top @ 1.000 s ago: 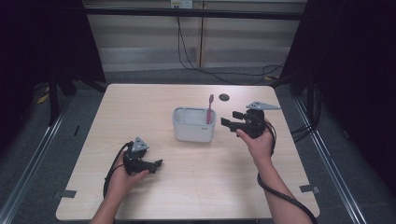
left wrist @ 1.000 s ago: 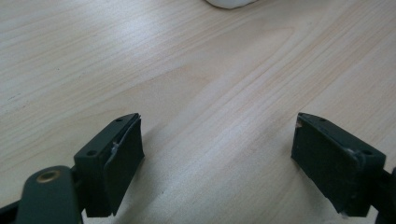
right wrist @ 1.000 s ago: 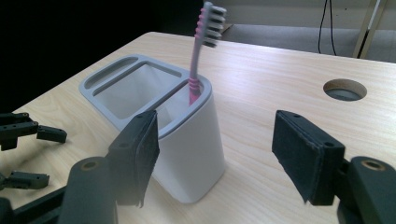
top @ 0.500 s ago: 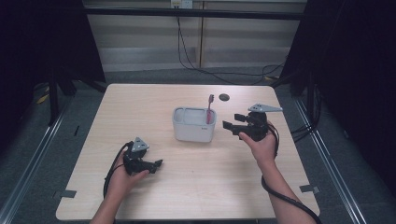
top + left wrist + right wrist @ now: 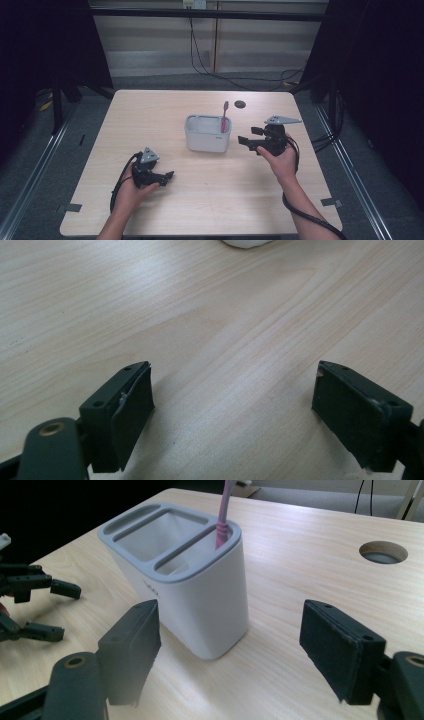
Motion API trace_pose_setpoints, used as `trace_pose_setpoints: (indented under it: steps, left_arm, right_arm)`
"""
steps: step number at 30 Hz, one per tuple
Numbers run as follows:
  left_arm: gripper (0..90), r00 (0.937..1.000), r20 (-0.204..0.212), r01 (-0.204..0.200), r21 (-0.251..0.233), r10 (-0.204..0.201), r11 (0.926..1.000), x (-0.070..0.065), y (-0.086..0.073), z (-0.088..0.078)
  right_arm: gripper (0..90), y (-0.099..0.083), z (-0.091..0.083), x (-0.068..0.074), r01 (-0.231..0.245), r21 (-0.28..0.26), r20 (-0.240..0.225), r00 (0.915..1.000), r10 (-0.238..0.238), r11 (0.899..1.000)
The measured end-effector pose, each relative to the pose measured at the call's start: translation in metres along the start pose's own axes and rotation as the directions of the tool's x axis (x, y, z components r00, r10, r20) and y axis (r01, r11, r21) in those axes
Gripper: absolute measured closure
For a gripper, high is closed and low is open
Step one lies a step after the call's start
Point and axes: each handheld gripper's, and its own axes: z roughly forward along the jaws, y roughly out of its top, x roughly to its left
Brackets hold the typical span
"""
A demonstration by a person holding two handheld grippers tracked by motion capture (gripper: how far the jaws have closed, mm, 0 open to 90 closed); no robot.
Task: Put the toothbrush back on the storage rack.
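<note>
A white holder (image 5: 207,134) with a grey rim stands mid-table, and a pink toothbrush (image 5: 224,115) rests upright in its right slot. My right gripper (image 5: 250,141) hovers just right of the holder and points at it. Its jaws have just been opening and stand open, with nothing between them. The right gripper view has the holder (image 5: 190,580) and the toothbrush (image 5: 223,510) close ahead of that gripper (image 5: 230,650). My left gripper (image 5: 167,176) rests near the front left, open and empty. The left gripper view finds that gripper (image 5: 232,405) over bare wood.
A round cable hole (image 5: 240,104) sits in the wooden table (image 5: 150,120) behind the holder. Black cables trail from both grippers toward the near edge. Dark curtains and floor rails flank the table.
My right gripper has drawn back a little from the holder toward the near side. The toothbrush stays in the holder. The left hand has not moved.
</note>
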Motion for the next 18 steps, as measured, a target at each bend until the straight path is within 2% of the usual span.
trace_pose_setpoints:
  steps: [8, 18]
  left_arm:
    - [16.1, 1.0000, 0.000, 0.000, 0.000, 0.000, 1.0000, 0.000, 0.000, 0.000]
    - [16.2, 1.0000, 0.000, 0.000, 0.000, 0.000, 1.0000, 0.000, 0.000, 0.000]
  right_arm:
    - [17.6, -0.008, -0.003, 0.001, 0.015, 0.041, -0.017, 0.9997, -0.015, 0.999]
    - [16.5, -0.015, -0.008, 0.002, 0.039, 0.078, -0.042, 0.9985, -0.036, 0.996]
